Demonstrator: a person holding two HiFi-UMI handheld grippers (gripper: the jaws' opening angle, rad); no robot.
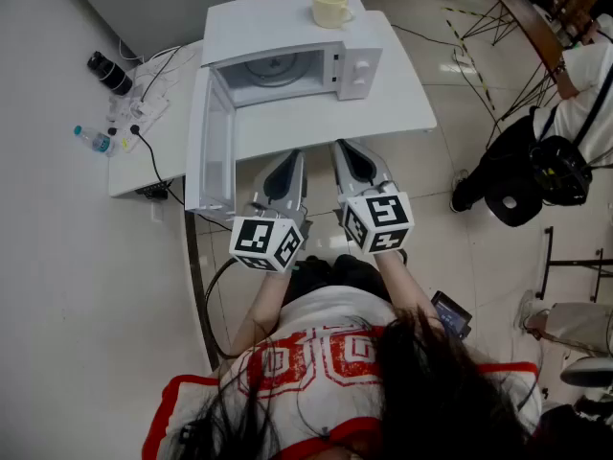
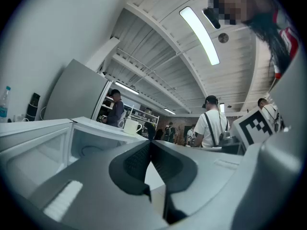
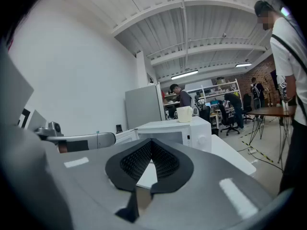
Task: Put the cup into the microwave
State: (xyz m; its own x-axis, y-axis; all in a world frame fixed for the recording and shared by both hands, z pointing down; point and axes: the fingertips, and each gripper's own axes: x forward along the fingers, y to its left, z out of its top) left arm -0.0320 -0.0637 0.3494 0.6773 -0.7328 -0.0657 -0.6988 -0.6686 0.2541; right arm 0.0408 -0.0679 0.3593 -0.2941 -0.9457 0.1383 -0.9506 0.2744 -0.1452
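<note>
left tool [image 1: 285, 161] clenched, empty | right tool [image 1: 352, 151] clenched, empty | cup [image 1: 330, 7] atop open microwave [image 1: 268, 29]

The cup [image 1: 330, 8] is pale cream. The microwave [image 1: 356, 63] and the tabletop [image 1: 407, 108] are white. The left claw [image 1: 286, 158] and right claw [image 1: 347, 148] are grey with black ribbed pads [image 3: 136, 162], and each bears a cube [image 1: 266, 242] of black-and-white square markers. The person's shirt [image 1: 316, 353] is white with red lettering.
</note>
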